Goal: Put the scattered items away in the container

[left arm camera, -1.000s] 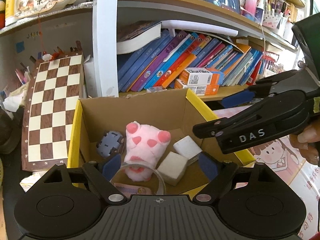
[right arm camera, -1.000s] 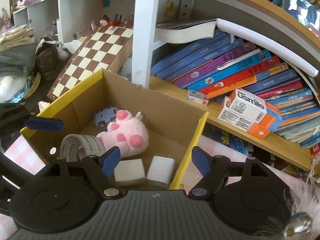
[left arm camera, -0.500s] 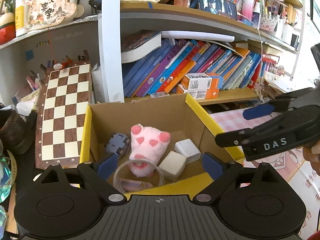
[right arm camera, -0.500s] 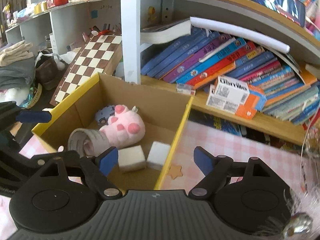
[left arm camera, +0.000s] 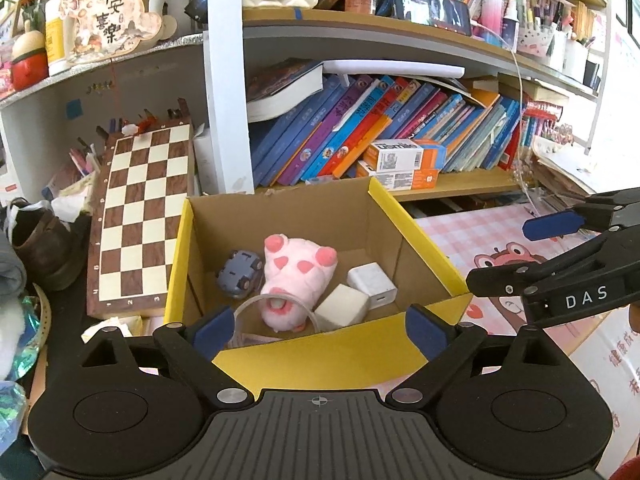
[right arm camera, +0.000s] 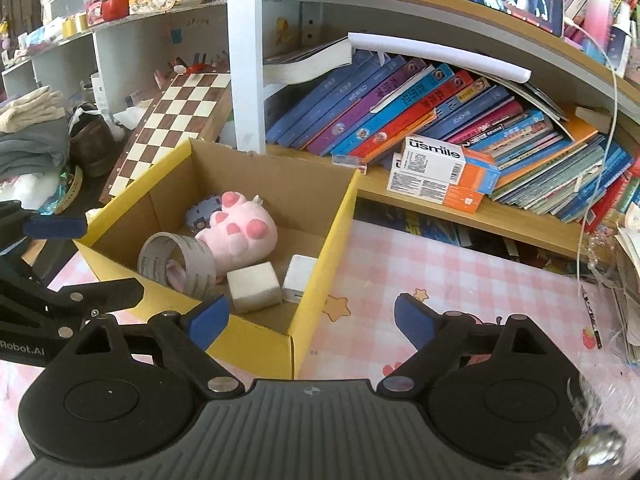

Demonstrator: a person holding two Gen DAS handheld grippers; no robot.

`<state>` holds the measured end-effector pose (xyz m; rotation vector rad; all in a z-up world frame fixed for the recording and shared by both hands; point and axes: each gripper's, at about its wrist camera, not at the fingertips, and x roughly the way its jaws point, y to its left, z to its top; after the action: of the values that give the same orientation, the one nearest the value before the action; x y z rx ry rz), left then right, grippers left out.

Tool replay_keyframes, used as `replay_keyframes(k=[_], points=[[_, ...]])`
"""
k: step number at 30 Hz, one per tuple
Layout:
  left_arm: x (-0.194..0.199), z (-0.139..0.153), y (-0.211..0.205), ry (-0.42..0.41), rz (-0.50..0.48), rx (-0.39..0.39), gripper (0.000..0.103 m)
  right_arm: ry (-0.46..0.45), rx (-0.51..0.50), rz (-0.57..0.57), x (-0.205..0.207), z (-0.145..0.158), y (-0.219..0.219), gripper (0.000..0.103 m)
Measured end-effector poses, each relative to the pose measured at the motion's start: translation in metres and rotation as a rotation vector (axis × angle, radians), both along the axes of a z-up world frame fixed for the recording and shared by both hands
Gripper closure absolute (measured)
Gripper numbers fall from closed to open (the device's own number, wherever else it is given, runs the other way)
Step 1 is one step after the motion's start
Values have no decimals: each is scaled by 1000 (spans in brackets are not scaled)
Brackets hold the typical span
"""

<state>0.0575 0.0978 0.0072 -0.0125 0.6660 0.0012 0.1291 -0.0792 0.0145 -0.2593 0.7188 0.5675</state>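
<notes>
"usmile" on the toothpaste box (right arm camera: 434,160); "DAS" on the right gripper (left arm camera: 560,248).

The box (left arm camera: 412,236) is plain brown card inside with bright yellow rims. In it: a pale pink plush (left arm camera: 298,272) with deeper pink paw pads, a grey-blue toy car (left arm camera: 239,274), a white charger (left arm camera: 371,285), an off-white cube (left arm camera: 341,312) — and a grey tape roll (right arm camera: 176,264). The mat (right arm camera: 460,276) is pink-and-white check with stars; the chessboard (left arm camera: 140,216) is brown and cream
</notes>
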Motion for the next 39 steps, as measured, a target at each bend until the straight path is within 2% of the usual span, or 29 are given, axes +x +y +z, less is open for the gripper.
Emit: replay_keyframes(k=[9, 14, 20, 23, 39], points=[[-15, 3, -14, -2, 5, 9, 8, -1, -4, -22, -21, -4, -14, 12], [-21, 2, -24, 6, 9, 19, 6, -9, -21, -35, -30, -7, -22, 5], [-25, -2, -38, 27, 14, 69, 5, -12, -15, -59, -39, -11, -31, 3], [-26, -3, -43, 34, 9, 63, 5, -16, -22, -88, -44, -15, -36, 0], [-31, -14, -66, 90, 45, 66, 5, 5, -23, -138, -57, -28, -63, 0]])
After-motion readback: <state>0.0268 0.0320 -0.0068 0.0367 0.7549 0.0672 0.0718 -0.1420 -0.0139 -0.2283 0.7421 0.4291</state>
